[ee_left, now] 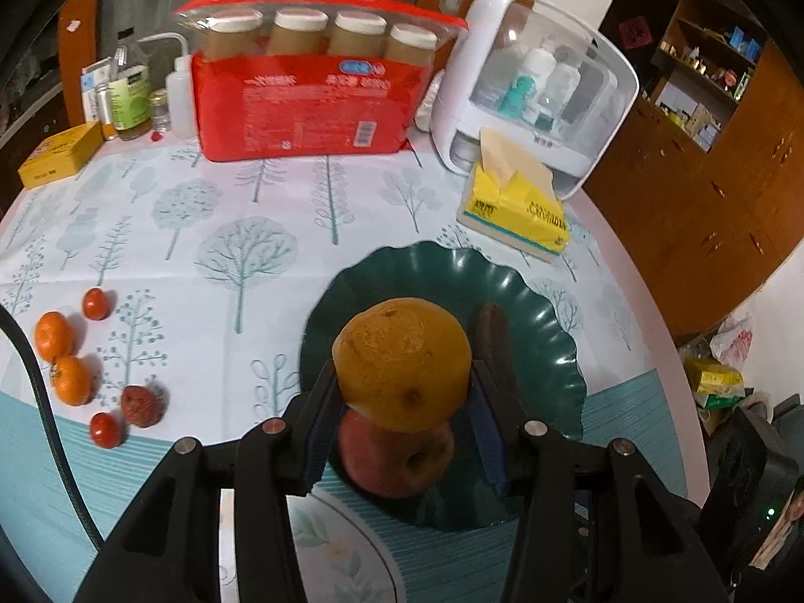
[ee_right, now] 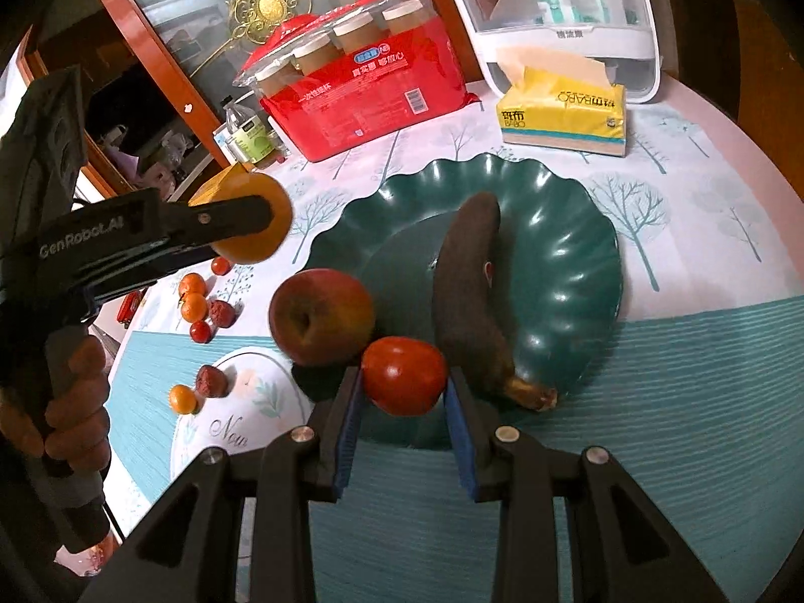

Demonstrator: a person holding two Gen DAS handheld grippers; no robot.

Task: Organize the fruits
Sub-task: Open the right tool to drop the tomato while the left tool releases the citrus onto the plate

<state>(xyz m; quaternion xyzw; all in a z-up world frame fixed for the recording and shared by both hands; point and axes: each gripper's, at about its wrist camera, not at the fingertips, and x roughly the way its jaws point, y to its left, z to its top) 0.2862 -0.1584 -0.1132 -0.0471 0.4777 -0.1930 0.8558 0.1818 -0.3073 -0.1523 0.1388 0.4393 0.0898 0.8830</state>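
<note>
My left gripper (ee_left: 402,377) is shut on a large orange (ee_left: 402,362) and holds it in the air over the near edge of the dark green scalloped plate (ee_left: 547,321). In the right wrist view that orange (ee_right: 269,223) hangs left of the plate (ee_right: 578,261). My right gripper (ee_right: 404,382) is shut on a red tomato (ee_right: 404,374) at the plate's near rim. A red apple (ee_right: 321,316) rests on the plate's left edge, and a dark overripe banana (ee_right: 470,296) lies in the plate.
Small oranges (ee_left: 63,357), cherry tomatoes (ee_left: 96,303) and a wrinkled red fruit (ee_left: 142,406) lie loose on the tablecloth at left. A red package (ee_left: 306,105), a white storage case (ee_left: 532,85) and a yellow tissue pack (ee_left: 517,211) stand at the back. A person's hand (ee_right: 75,402) grips the left handle.
</note>
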